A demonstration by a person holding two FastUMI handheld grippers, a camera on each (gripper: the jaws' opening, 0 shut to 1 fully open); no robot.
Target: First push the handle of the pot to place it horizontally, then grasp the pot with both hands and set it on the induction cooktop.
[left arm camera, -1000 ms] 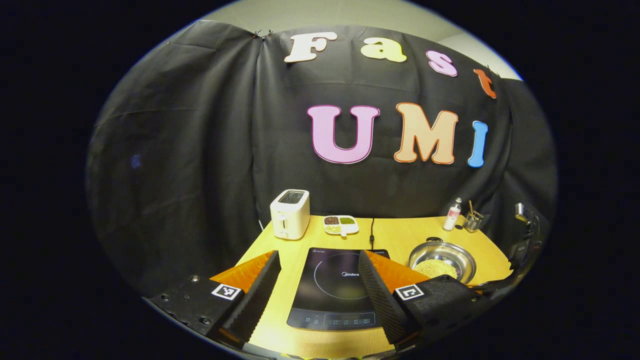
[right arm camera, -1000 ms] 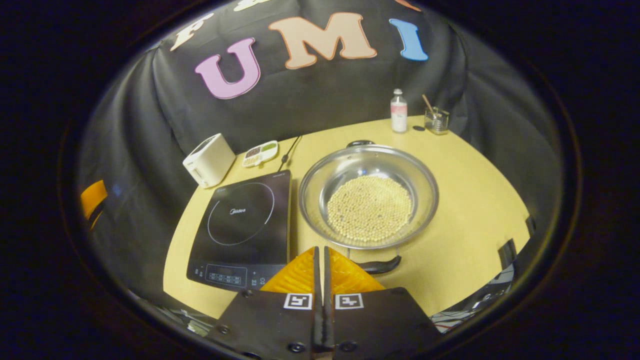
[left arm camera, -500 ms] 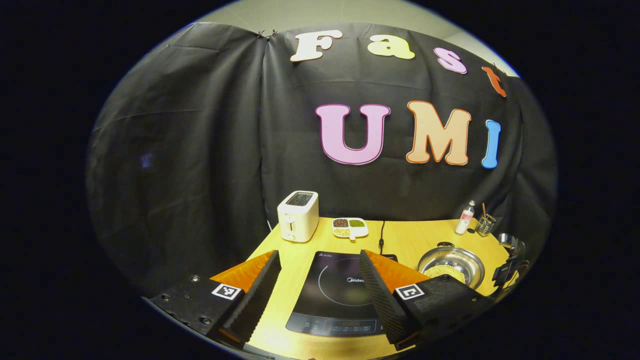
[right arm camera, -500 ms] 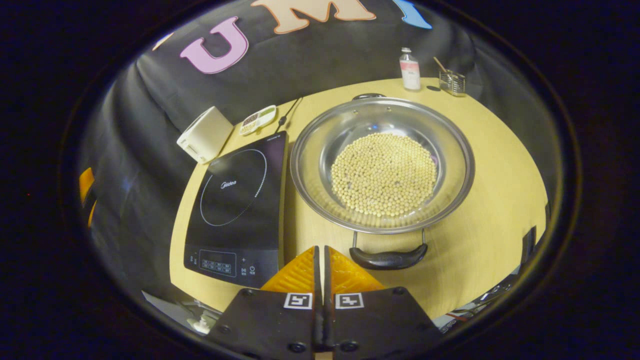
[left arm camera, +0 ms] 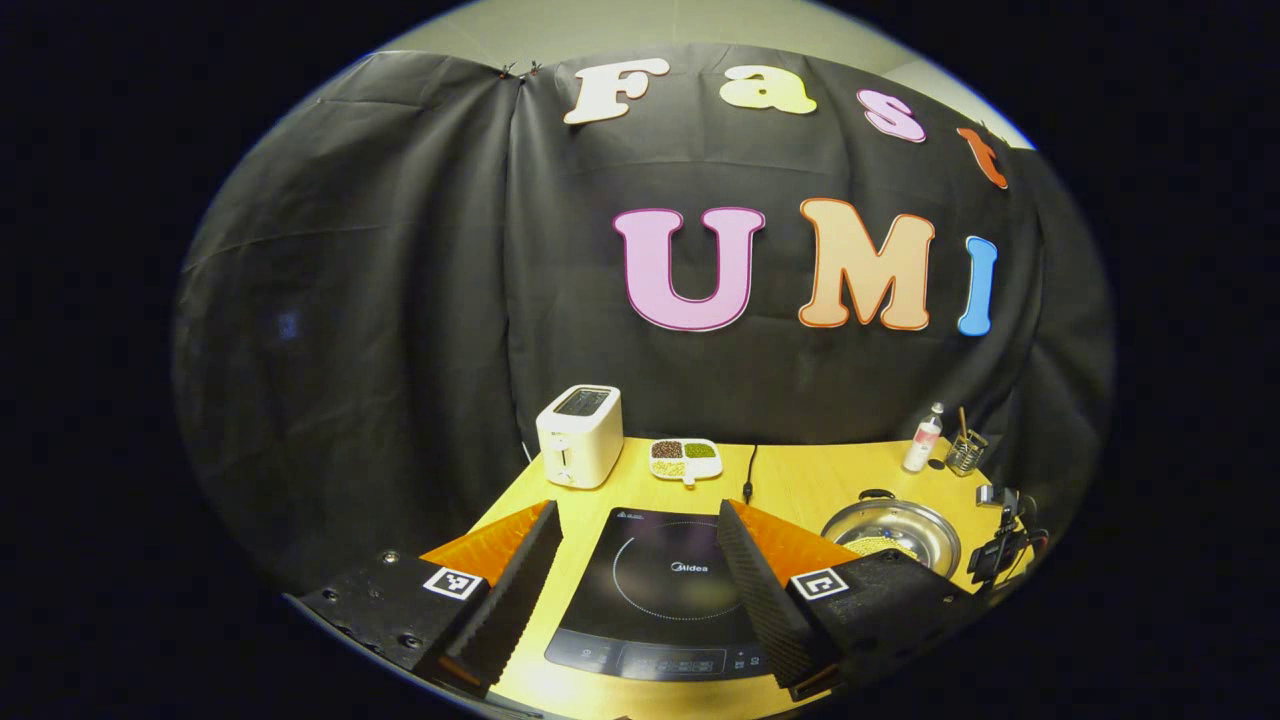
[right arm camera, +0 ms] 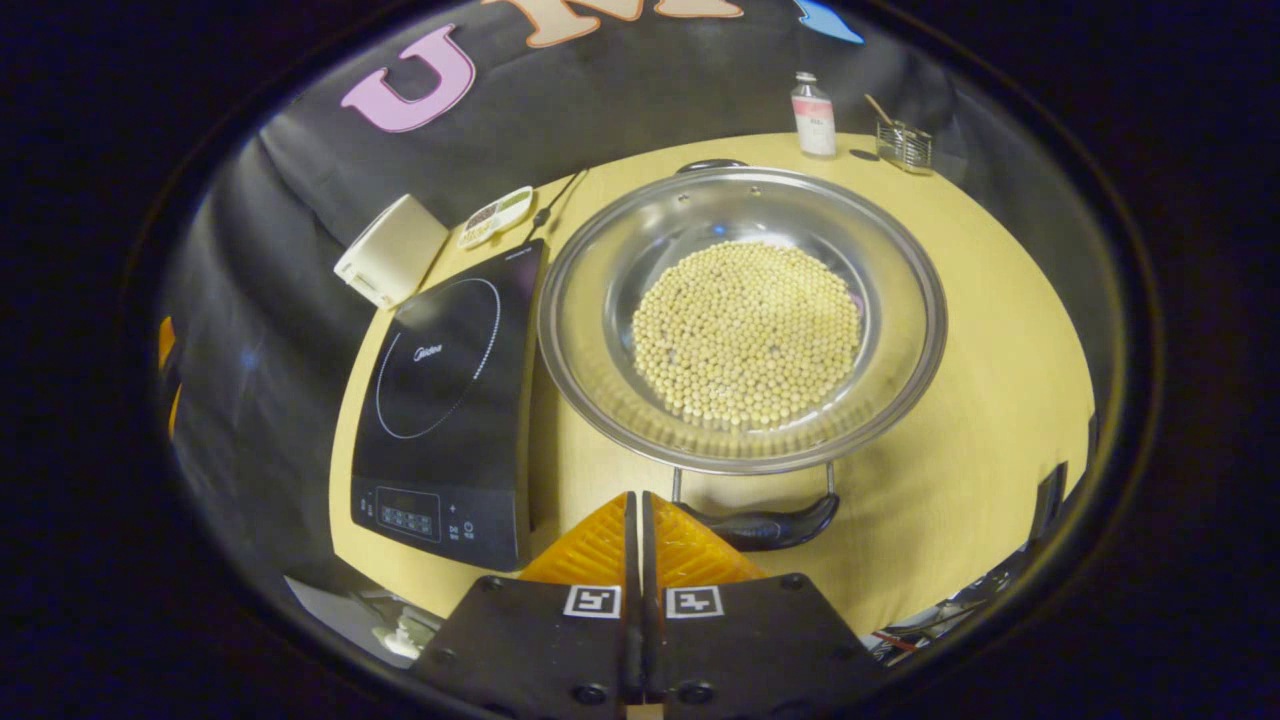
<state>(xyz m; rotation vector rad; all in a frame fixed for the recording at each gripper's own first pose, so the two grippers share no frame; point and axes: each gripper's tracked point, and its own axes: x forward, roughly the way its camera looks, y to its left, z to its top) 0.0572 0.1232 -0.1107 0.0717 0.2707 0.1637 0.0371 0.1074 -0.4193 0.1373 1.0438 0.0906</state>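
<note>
A steel pot (right arm camera: 745,420) holding pale beans stands on the yellow table, right of the black induction cooktop (right arm camera: 440,390). Its black near handle (right arm camera: 770,527) points toward me and its far handle (right arm camera: 712,165) points toward the wall. My right gripper (right arm camera: 636,497) is shut and empty, its tips just left of the near handle's end; I cannot tell if they touch. In the left gripper view, my left gripper (left arm camera: 636,512) hangs open over the front of the cooktop (left arm camera: 665,590), with the pot (left arm camera: 890,530) off to its right.
A white toaster (right arm camera: 392,250) and a divided dish of grains (right arm camera: 497,210) stand behind the cooktop, whose cord runs to the wall. A small bottle (right arm camera: 813,115) and a glass jar (right arm camera: 903,145) sit at the table's far right. The table's front edge lies just below my grippers.
My right gripper has come down and closer to the pot, staying shut; the near handle now lies right beside its tips. The left gripper has shifted only slightly and stays open.
</note>
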